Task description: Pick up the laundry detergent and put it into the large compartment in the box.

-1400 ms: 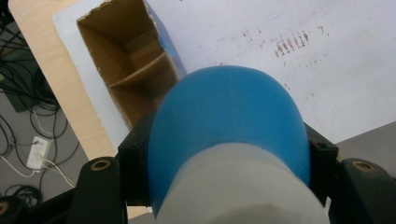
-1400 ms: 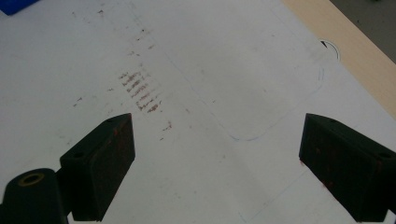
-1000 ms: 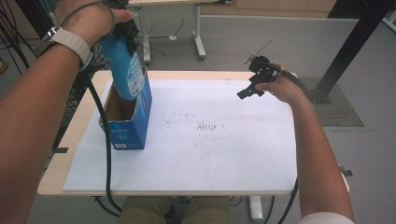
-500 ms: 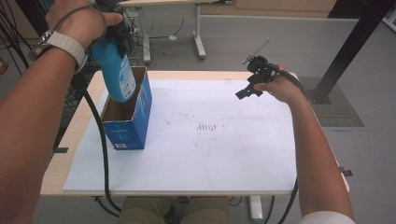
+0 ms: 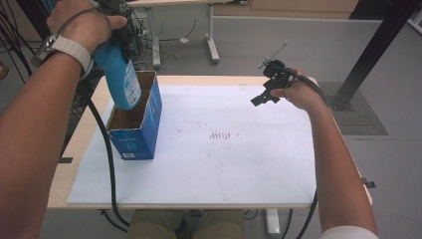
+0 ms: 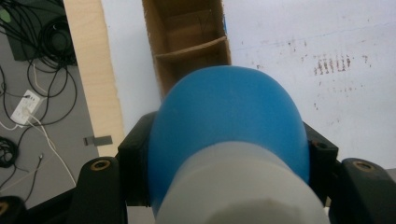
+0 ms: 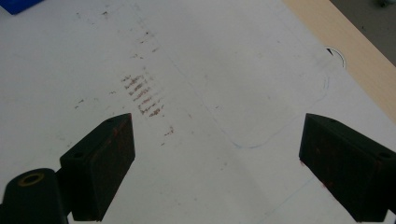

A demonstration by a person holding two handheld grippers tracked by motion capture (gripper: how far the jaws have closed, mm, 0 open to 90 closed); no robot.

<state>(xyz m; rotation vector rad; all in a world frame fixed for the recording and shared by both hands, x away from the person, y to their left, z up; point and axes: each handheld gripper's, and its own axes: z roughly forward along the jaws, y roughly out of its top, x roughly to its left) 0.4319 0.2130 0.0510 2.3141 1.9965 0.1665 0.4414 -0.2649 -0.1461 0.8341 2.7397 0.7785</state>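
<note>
My left gripper (image 5: 119, 35) is shut on a blue bottle (image 5: 119, 79) and holds it, tilted, over the open top of a blue cardboard box (image 5: 137, 134). The bottle's base hangs at the box's far left rim. In the left gripper view the bottle (image 6: 229, 112) is clamped between both black jaws. Beyond it the box (image 6: 187, 28) shows a cardboard divider between two compartments. My right gripper (image 5: 263, 94) hovers over the far right of the white mat (image 5: 224, 189). Its jaws are open with nothing between them, as the right gripper view (image 7: 217, 140) confirms.
The mat covers most of a wooden table (image 5: 82, 144) and bears reddish smudges (image 5: 221, 135) near its middle. Cables (image 6: 37, 93) lie on the floor left of the table. A desk leg (image 5: 211, 40) stands behind, and a black post (image 5: 378, 55) rises at the right.
The left hand has drifted slightly left, and the bottle has tipped a little more over the box. The right hand and its gripper have kept still.
</note>
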